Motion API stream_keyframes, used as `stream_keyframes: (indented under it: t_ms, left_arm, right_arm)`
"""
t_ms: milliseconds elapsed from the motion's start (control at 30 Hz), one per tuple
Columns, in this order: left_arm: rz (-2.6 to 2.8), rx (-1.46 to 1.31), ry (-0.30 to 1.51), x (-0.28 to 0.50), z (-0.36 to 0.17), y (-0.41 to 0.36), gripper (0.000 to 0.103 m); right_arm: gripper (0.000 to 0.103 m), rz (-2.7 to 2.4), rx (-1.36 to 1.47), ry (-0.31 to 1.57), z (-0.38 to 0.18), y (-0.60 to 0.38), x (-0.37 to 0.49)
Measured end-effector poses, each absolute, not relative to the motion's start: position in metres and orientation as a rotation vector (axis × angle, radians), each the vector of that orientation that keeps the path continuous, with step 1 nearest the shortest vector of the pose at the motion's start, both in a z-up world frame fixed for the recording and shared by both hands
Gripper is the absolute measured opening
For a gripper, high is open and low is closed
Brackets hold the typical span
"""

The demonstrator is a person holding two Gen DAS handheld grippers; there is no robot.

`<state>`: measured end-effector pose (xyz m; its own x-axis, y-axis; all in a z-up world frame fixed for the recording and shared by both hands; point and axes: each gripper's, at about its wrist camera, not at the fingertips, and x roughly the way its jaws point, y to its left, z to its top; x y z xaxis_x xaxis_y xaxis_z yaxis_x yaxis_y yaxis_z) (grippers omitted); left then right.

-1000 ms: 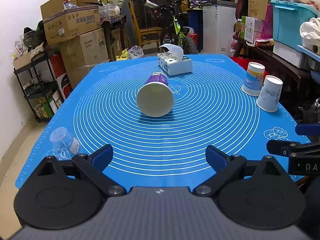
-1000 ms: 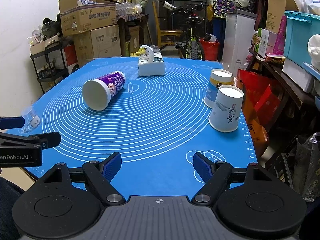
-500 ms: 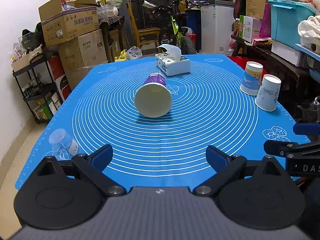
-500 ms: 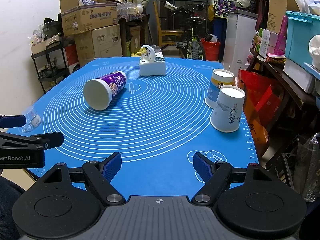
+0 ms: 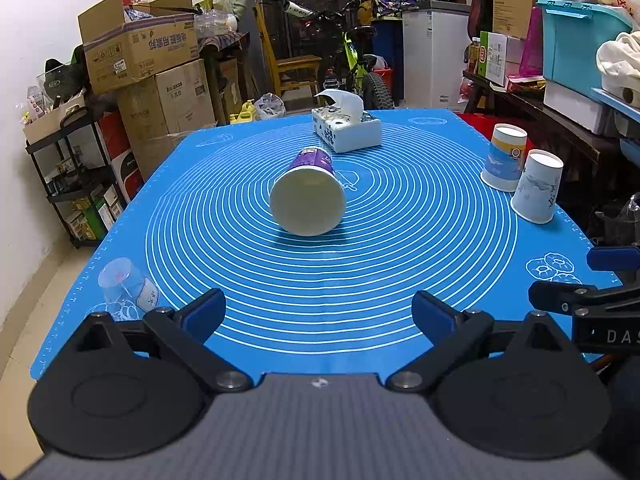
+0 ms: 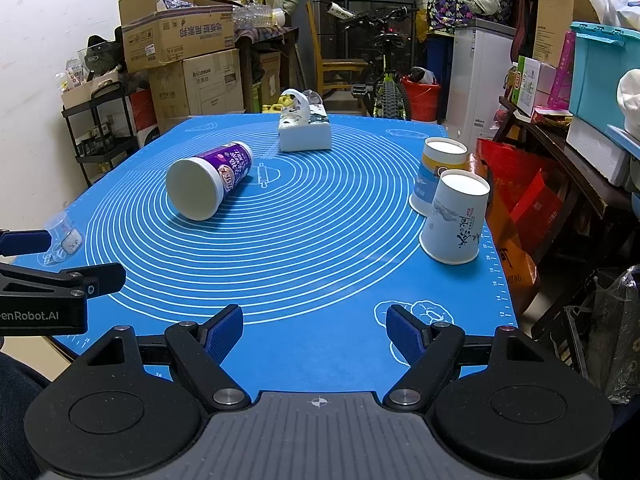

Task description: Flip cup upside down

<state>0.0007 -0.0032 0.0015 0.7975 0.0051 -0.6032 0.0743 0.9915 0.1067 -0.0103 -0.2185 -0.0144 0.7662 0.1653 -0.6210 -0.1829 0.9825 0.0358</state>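
Nothing apparently moved: purple cup (image 5: 307,199) lies sideways, mouth facing both spread hand-held grippers (image 5: 319,310) (image 6: 314,334).

The purple cup (image 5: 307,196) (image 6: 211,185) has a printed purple-and-white sleeve and a cream-white circular end. It lies on its side near the middle of the blue ringed mat (image 5: 400,264) (image 6: 320,248), its cream end toward 6 o'clock in the left wrist view.

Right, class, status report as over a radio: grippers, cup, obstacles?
Left gripper open, right gripper open, both empty. Purple-labelled paper cup on its side, mid-mat, untouched. Path clear; white tissue box behind it.
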Motion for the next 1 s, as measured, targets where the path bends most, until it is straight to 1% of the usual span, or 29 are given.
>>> stream_keyframes:
  t_ms: [700,1000]
  left_arm:
    - [-0.036,0.134,0.651,0.002,0.001,-0.001,0.099]
    - [-0.028,0.157,0.625,0.023,0.008,0.004,0.099]
  right_arm:
    - [0.082,0.197,-0.030,0.683,-0.016,-0.220,-0.005]
    - [0.082,0.203,-0.048,0.627,-0.001,-0.214,0.023]
